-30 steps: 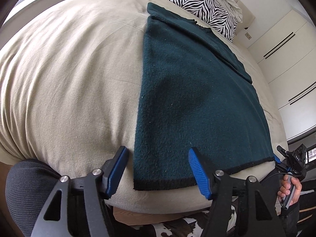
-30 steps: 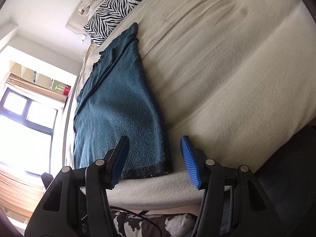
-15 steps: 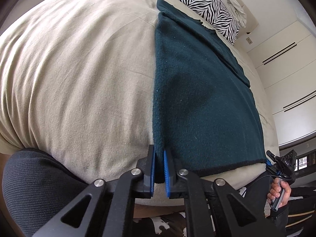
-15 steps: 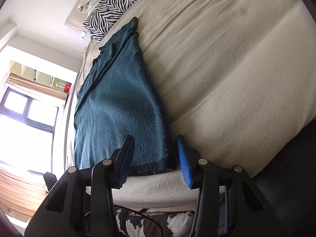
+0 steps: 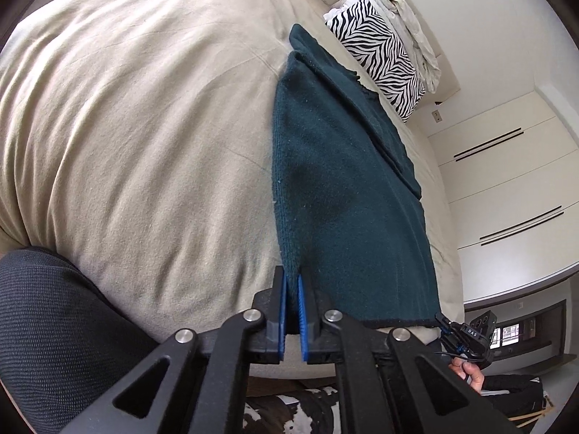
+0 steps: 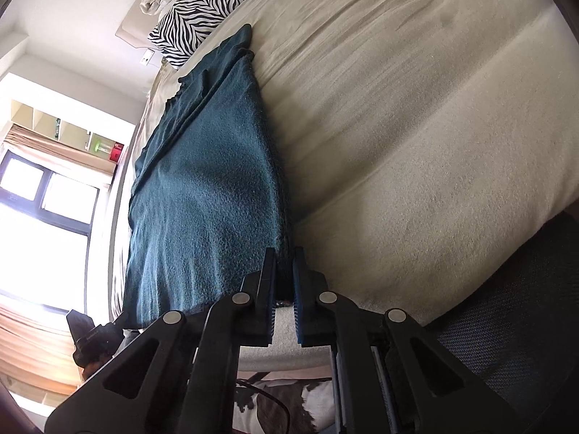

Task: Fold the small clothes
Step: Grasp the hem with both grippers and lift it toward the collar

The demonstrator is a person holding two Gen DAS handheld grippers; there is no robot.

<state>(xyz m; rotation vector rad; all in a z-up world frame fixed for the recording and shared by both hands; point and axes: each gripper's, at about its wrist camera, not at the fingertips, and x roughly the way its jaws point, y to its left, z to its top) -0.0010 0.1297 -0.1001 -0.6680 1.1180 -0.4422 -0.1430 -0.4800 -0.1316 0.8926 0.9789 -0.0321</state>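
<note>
Both black grippers with blue pads, left (image 5: 292, 291) and right (image 6: 284, 266), pinch the bottom corners of the soft, floppy dark green knitted cloth (image 5: 336, 188), good spots to hold.

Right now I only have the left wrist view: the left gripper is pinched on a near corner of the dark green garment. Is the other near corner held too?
Observer: Yes. In the right wrist view the right gripper is shut on the garment at its other near corner.
Operator: What lies beyond that side of the cloth?
Observer: A window with bright daylight, which your view does not show.
Operator: Anything else there?
Observer: Open shelving above the window, with a small green item and a red one on it.
</note>
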